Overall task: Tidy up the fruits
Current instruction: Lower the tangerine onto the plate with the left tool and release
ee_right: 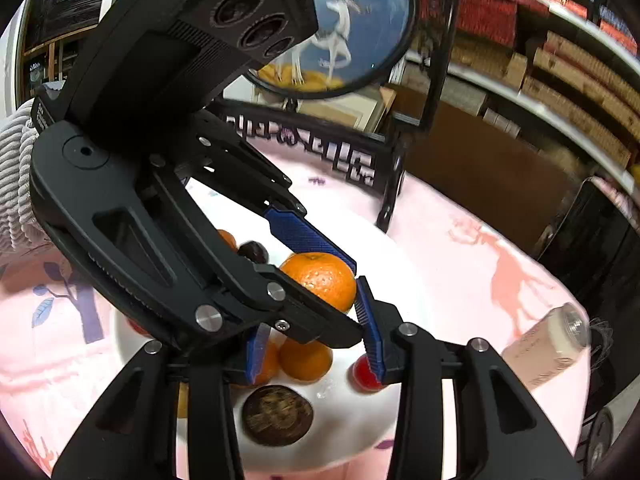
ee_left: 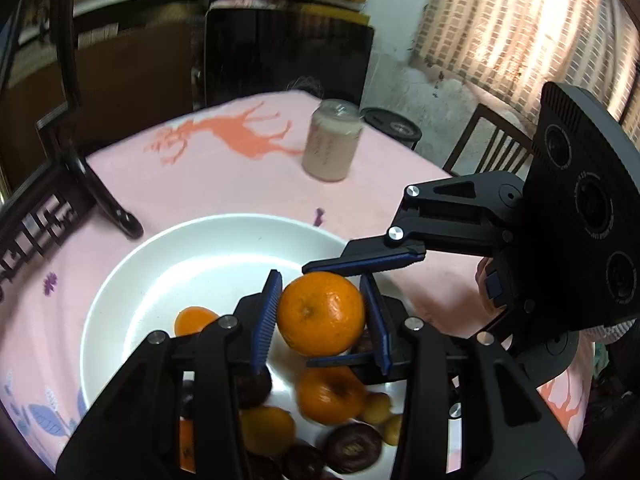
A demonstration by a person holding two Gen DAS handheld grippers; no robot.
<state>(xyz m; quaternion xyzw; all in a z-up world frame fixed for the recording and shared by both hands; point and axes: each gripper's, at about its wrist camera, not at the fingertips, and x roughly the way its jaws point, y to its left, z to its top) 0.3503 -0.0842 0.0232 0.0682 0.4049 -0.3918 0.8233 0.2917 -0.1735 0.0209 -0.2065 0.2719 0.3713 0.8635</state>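
My left tongs (ee_left: 320,312) tilt down over the white bowl (ee_left: 132,280), pads clenched on an orange (ee_left: 320,314); it hangs above the bowl's fruit, its stem dimple facing my camera, too round for any long axis. My right tongs (ee_right: 316,340) come in from the right, crossing just beside that orange (ee_right: 320,280), also angled down over the bowl. They are part-closed, but I cannot tell if they grip anything. Beyond, a jar (ee_left: 332,140) stands on the pink cloth (ee_left: 200,176).
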